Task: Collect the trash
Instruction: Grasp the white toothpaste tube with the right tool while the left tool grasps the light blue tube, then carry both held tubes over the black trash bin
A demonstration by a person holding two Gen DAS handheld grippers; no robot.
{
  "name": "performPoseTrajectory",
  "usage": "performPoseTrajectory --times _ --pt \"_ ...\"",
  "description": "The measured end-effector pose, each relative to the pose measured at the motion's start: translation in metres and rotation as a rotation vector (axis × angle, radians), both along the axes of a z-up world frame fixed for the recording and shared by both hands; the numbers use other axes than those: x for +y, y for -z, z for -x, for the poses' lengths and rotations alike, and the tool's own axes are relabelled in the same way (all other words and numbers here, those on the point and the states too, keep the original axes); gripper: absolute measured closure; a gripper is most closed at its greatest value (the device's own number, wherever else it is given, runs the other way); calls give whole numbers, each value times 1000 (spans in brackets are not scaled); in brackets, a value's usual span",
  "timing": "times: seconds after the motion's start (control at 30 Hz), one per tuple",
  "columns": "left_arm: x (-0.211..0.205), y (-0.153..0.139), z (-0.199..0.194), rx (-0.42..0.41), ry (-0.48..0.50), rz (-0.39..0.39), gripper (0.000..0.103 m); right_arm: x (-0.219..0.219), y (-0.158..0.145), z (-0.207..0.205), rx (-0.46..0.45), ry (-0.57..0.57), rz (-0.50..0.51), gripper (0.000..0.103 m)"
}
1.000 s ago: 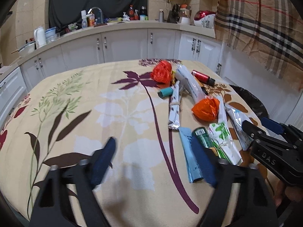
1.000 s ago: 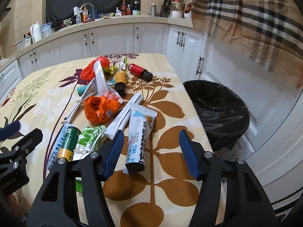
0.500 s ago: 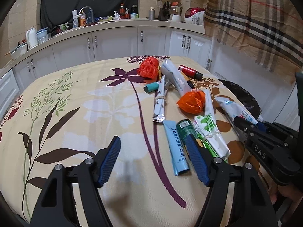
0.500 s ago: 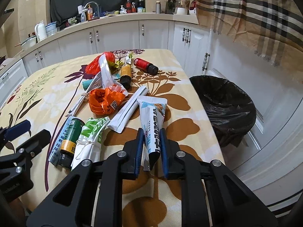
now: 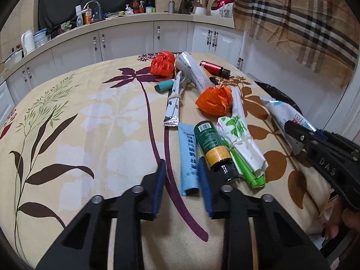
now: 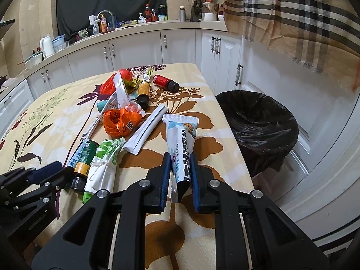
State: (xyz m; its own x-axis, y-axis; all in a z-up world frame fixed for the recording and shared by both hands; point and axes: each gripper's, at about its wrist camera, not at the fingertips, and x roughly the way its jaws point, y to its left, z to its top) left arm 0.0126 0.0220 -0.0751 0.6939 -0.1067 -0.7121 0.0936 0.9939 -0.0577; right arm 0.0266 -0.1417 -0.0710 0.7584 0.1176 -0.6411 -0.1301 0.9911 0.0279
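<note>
My left gripper (image 5: 182, 175) hangs low over the floral tablecloth (image 5: 90, 123), jaws closing around the near end of a light blue tube (image 5: 187, 155). A strip of cloth shows between the left pad and the tube, so it is not pinched. A green bottle (image 5: 209, 141) lies against the tube's right side. My right gripper (image 6: 180, 166) is shut on the cap end of a white toothpaste tube (image 6: 181, 135), near the table's right edge. The left wrist view shows this gripper (image 5: 299, 132) at the right with the white tube (image 5: 283, 112) in it.
A litter pile covers the table's right half: two orange bags (image 5: 214, 101), a green-white wrapper bundle (image 5: 238, 139), a silver sachet (image 5: 174, 103), a red bottle (image 5: 213, 67). A black-lined bin (image 6: 258, 123) stands on the floor right of the table. White cabinets run behind.
My right gripper went from open to shut on the white tube and lifted its end. My left gripper moved toward the pile and its jaws narrowed around the light blue tube.
</note>
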Motion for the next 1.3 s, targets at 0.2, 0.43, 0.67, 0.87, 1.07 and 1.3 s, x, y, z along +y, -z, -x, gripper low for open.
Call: performPoseTrajectory --times 0.2,0.43,0.67,0.87,1.07,1.3 --pt "-1 1 2 -15 14 -14 89 -1 0 1 -2 -1 -4 86" --pt "5 -6 7 -27 13 10 92 0 -4 3 -13 -2 -2 87" --pt "13 -19 15 -56 -7 31 92 1 -14 9 -49 -2 0 87" --pt "11 -39 8 -117 -18 39 92 -6 -27 8 -93 19 8 87" --pt "-12 -57 -15 -169 28 54 92 -26 -37 -7 -124 72 30 87" --pt "-54 -79 -54 -237 92 68 92 -54 -48 -32 -167 142 54 87"
